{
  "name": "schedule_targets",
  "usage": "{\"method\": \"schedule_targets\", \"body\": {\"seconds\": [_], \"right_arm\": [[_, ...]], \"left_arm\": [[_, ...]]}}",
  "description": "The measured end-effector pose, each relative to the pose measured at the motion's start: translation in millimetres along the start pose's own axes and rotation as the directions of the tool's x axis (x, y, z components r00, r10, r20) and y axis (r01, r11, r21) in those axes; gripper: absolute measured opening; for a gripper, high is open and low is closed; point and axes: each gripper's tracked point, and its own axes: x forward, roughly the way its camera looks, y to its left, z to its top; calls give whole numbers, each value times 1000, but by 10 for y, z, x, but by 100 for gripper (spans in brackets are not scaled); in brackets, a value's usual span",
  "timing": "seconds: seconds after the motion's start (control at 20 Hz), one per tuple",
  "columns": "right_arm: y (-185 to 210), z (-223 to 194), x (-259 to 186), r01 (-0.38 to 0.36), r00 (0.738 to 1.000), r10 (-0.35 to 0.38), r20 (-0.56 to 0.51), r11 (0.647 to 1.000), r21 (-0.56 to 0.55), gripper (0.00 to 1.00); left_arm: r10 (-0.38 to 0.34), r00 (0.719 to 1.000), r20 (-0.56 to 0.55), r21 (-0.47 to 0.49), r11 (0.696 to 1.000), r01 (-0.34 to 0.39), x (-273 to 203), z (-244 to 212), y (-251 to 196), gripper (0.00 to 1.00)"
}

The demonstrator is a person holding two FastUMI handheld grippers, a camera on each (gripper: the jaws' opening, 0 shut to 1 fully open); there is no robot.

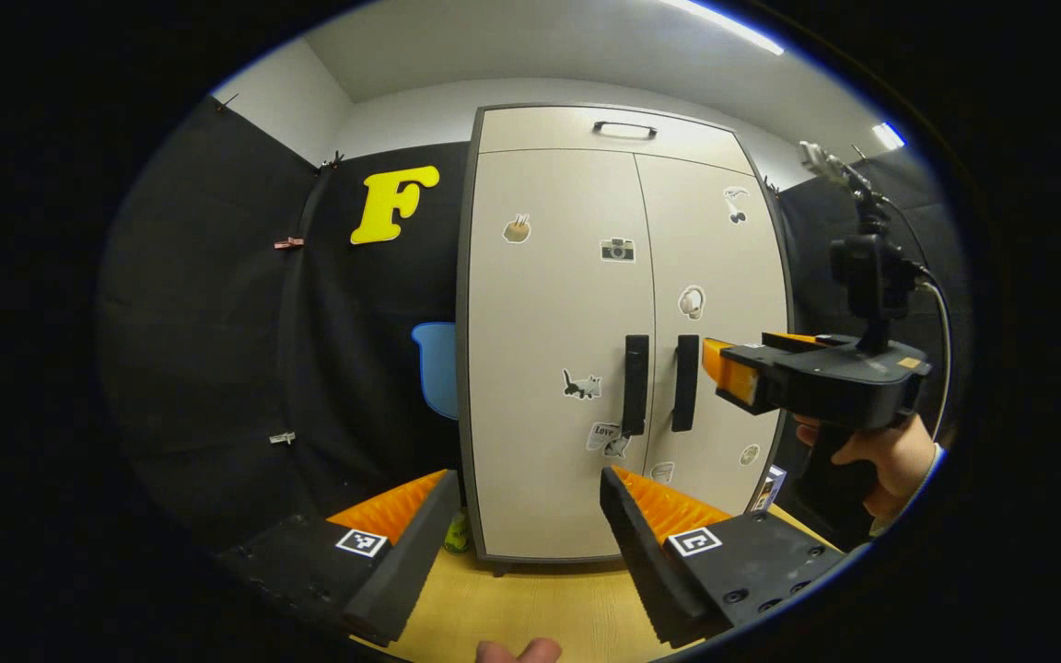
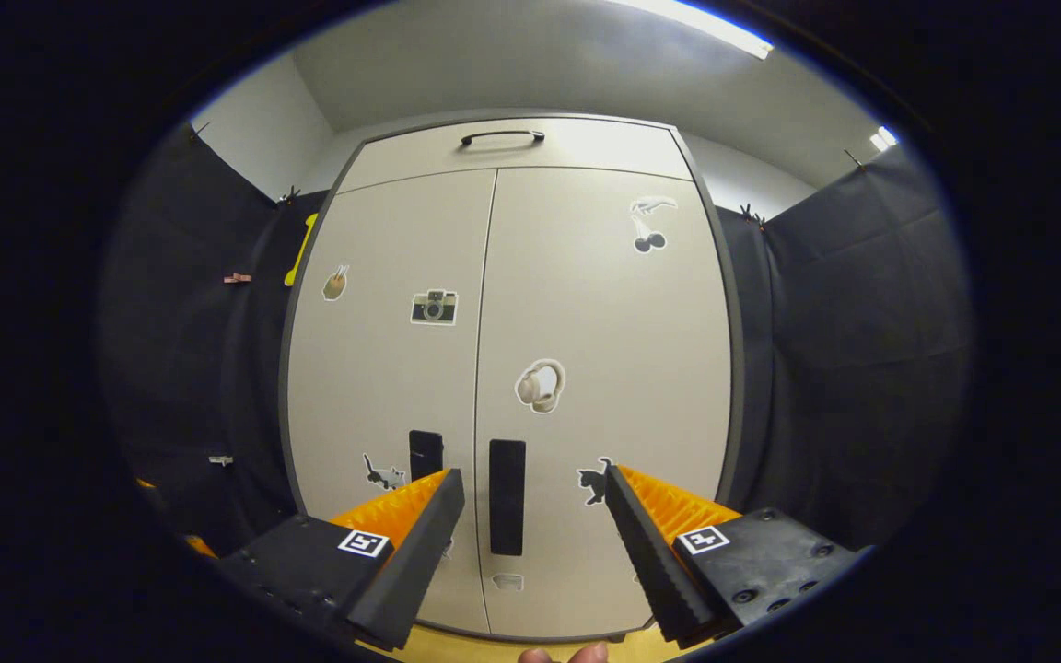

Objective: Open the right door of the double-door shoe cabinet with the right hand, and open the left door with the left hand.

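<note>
Two closed doors front the tall shoe cabinet [image 2: 512, 387], which stands on a wooden table [image 1: 530, 608] and looks rigid and heavy enough to stay put. Each door, a stiff hinged panel, should swing lightly. Take hold at the slim vertical right handle [image 2: 507, 497] and left handle [image 1: 635, 384]. The right gripper [image 2: 535, 543] is spread, framing its handle; the left gripper [image 1: 530, 543] hangs released farther back

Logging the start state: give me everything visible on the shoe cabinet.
The shoe cabinet is tall, off-white, with a dark grey frame; it stands upright on a light wood surface against the black booth wall. Both doors are shut. Two vertical black handles, the left handle and the right handle, flank the centre seam. A top panel carries a horizontal black handle. Small stickers dot both doors. Nothing touches it.
</note>
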Motion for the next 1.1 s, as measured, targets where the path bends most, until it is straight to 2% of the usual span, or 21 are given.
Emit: {"method": "schedule_targets", "body": {"seconds": [0.4, 0.5, 0.55, 0.6, 0.75, 0.8, 1.0, 1.1], "right_arm": [[141, -616, 644, 0, 993, -2, -117, 1000, -21, 98], [180, -706, 704, -9, 991, 7, -135, 1000, -14, 93], [200, -740, 742, -10, 990, 8, -139, 1000, -14, 84], [221, -759, 777, -18, 990, 16, -138, 1000, -15, 80], [161, -766, 796, 22, 993, -23, -118, 1000, -10, 39], [152, -773, 781, 25, 993, -24, -115, 1000, 9, 42], [142, -774, 792, 61, 991, -57, -121, 998, 23, 27], [142, -789, 797, 34, 989, -25, -148, 998, 53, 27]], "left_arm": [[37, 999, -30, -19, 999, -38, 56, -187, 280, 95], [52, 998, -36, -24, 998, -53, 50, -228, 346, 95], [61, 997, -41, -27, 998, -62, 46, -243, 376, 95], [67, 997, -48, -31, 997, -69, 36, -266, 399, 95], [87, 995, -56, -38, 995, -90, -12, -304, 462, 95], [92, 994, -59, -38, 995, -95, -35, -314, 471, 95], [109, 993, -54, -36, 993, -111, -143, -285, 487, 95], [113, 992, -56, -37, 993, -116, -232, -289, 476, 95]]}}
